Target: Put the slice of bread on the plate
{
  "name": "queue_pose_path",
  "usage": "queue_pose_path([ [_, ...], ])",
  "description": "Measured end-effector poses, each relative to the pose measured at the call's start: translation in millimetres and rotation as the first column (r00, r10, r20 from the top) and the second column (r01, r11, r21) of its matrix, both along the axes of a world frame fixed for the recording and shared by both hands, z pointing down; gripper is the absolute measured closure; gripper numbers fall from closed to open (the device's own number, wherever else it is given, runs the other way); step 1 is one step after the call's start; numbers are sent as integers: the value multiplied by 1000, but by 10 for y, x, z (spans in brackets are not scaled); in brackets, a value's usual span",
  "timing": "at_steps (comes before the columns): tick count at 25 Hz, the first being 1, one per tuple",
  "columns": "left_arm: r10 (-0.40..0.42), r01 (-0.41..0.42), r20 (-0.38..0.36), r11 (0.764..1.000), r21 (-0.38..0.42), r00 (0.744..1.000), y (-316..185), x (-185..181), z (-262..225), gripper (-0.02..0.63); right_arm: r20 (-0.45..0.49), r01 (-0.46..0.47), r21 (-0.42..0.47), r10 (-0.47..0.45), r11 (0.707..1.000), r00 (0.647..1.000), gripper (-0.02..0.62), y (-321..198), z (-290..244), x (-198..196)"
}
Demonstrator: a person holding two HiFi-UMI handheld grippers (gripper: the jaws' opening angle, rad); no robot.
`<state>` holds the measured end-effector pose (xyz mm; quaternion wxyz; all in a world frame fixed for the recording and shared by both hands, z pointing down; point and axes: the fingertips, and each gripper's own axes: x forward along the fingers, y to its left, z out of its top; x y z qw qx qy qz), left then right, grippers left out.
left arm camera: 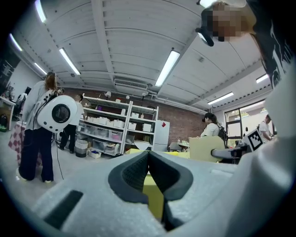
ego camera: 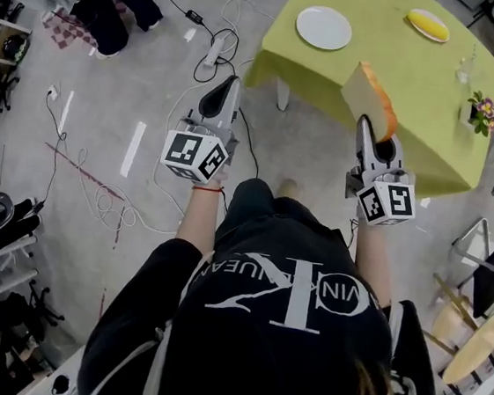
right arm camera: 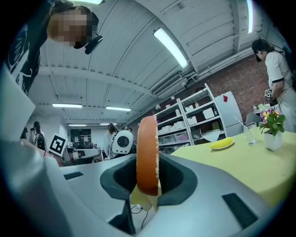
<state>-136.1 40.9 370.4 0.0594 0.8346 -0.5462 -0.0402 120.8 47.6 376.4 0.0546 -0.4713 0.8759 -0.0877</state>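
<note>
Head view, upper right: right gripper (ego camera: 374,131) pinching the slice of bread (ego camera: 371,98) by its lower part. Held on edge, flat pale crumb face turned toward the left of the frame, orange-brown crust curving down the right side. Overlaps the near edge of the table (ego camera: 434,107), draped in a smooth lime-green cloth (ego camera: 403,68).

Up and to the left of the bread, well apart from it: round, white, glossy plate (ego camera: 324,27), bare. Top right: second plate (ego camera: 443,36) bearing an oblong yellow thing (ego camera: 426,24). Right edge: small pot of flowers (ego camera: 481,111).

Left of centre: left gripper (ego camera: 229,84), white shell, dark tip, over the grey floor (ego camera: 152,93) strewn with thin cables (ego camera: 81,173).

Right gripper view, centre: slice of bread (right arm camera: 148,152) seen edge-on, a narrow rounded band of smooth crust with a rough whitish fringe on its right; right gripper (right arm camera: 148,185) with dark padded jaws clamped on its lower part from both sides.

Left gripper view, lower centre: left gripper (left arm camera: 149,159) with dark ribbed jaws pressed together, nothing between them.
</note>
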Motion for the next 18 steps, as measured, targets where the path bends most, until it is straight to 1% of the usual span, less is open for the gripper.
queue_pose_path([
  [6, 27, -27, 2, 1000, -14, 1000, -110, 62, -18, 595, 11, -5, -34, 5, 999, 1000, 502, -66, 47, -22],
  [11, 48, -47, 13, 998, -48, 999, -282, 49, 81, 595, 29, -27, -73, 29, 997, 999, 502, -237, 143, -46],
  [15, 63, -63, 1, 996, -68, 998, -596, 74, 187, 595, 34, -42, -104, 45, 994, 998, 502, -439, 219, -47],
  [18, 100, -100, -1, 993, -63, 995, -867, 159, 175, 595, 32, -25, -120, 29, 993, 999, 502, -623, 242, -104],
])
